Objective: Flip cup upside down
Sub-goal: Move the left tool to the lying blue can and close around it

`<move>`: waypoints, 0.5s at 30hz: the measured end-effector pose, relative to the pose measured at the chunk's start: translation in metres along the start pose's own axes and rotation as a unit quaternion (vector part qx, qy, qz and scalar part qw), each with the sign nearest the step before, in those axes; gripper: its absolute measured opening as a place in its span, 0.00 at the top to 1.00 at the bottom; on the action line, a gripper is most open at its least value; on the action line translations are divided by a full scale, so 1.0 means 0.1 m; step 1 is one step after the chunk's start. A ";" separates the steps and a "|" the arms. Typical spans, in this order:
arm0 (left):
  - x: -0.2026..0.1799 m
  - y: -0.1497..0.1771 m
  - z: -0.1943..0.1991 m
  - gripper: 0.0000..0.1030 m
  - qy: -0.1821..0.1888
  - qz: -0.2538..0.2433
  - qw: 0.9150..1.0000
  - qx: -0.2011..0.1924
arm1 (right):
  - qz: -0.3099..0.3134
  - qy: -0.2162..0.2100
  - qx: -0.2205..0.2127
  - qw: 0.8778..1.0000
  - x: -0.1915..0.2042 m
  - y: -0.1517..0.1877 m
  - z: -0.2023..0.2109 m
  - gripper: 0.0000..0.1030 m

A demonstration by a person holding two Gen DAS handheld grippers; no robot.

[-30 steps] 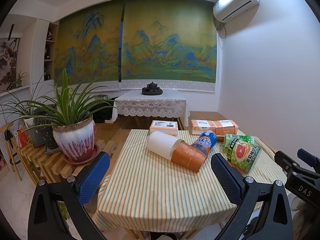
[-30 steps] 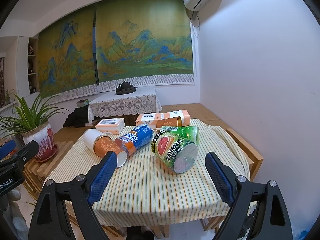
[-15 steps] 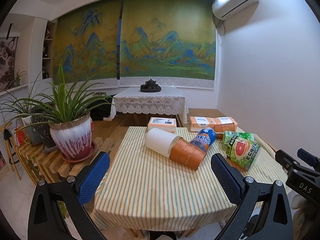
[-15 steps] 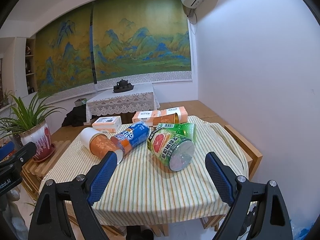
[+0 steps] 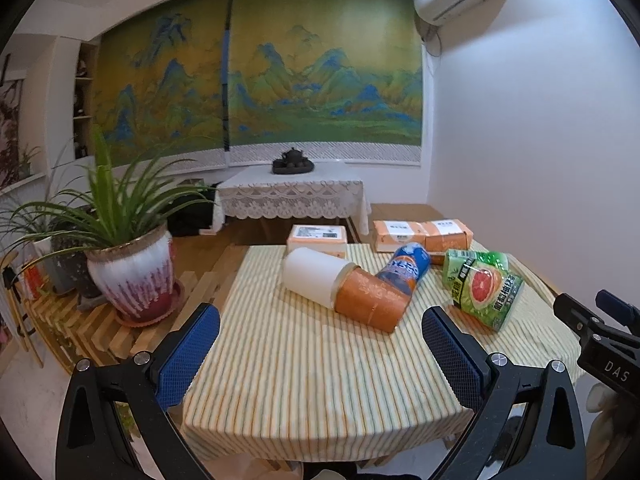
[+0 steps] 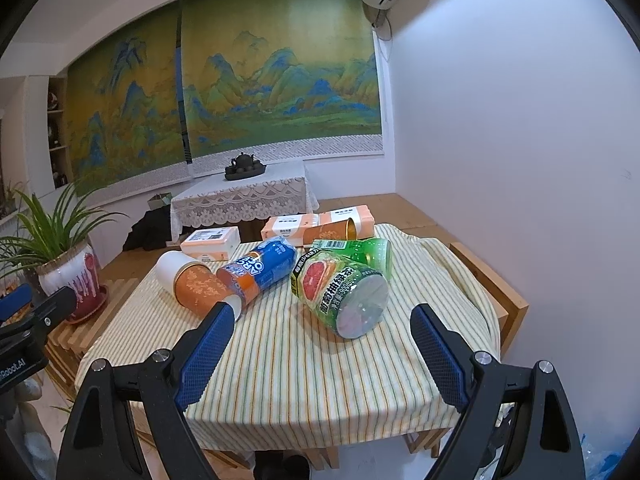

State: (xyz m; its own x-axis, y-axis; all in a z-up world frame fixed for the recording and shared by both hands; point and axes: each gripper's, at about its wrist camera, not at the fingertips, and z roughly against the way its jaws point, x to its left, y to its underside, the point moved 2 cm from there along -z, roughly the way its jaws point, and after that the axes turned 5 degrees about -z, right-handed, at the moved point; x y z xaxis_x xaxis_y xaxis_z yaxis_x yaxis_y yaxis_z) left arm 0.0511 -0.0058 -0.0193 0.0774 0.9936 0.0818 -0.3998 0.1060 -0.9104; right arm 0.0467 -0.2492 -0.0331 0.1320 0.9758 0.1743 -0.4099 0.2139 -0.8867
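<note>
An orange cup with a white part (image 5: 344, 288) (image 6: 192, 280) lies on its side on the striped tablecloth (image 5: 300, 360) (image 6: 300, 368). A blue can-shaped cup (image 5: 404, 268) (image 6: 260, 268) leans against it, also on its side. A green grapefruit-printed cup (image 5: 484, 292) (image 6: 344, 292) lies to the right. My left gripper (image 5: 320, 352) hovers open at the table's near edge, short of the orange cup. My right gripper (image 6: 320, 348) is open too, just in front of the green cup. Neither holds anything.
Orange-and-white boxes (image 5: 420, 236) (image 6: 210, 242) sit along the table's far edge, with a small orange cup (image 6: 332, 234) lying by them. A potted plant (image 5: 128, 264) stands on a slatted bench at left. A white wall (image 6: 520, 160) runs close on the right.
Both grippers have drifted slightly forward toward the table, so the cups appear a little nearer. The cups themselves have not moved. Both jaws stay open.
</note>
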 end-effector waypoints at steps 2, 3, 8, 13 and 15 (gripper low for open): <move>-0.03 -0.02 -0.07 0.01 0.005 -0.006 1.000 0.007 | 0.000 0.001 0.002 1.000 -0.02 0.00 -0.01 0.15; -0.05 -0.04 -0.11 0.01 0.007 -0.011 1.000 0.011 | -0.001 0.002 0.002 1.000 -0.03 0.00 -0.02 0.15; -0.17 -0.15 -0.37 0.01 0.030 -0.033 0.998 0.033 | -0.006 0.006 0.005 1.000 -0.10 0.01 -0.05 0.15; -0.33 -0.34 -0.72 0.01 0.051 -0.063 0.995 0.054 | -0.013 0.010 0.006 1.000 -0.18 0.03 -0.07 0.15; -0.41 -0.42 -0.89 0.01 0.060 -0.078 0.993 0.065 | -0.015 0.011 0.007 1.000 -0.22 0.03 -0.08 0.15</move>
State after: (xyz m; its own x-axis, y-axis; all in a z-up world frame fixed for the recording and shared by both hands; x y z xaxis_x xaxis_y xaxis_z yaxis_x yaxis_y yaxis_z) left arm 0.1461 -0.0548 -0.0203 0.2527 0.9540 0.1614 -0.4879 0.2696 -0.8302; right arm 0.0497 -0.2707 -0.0428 0.1649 0.9676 0.1911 -0.4181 0.2441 -0.8750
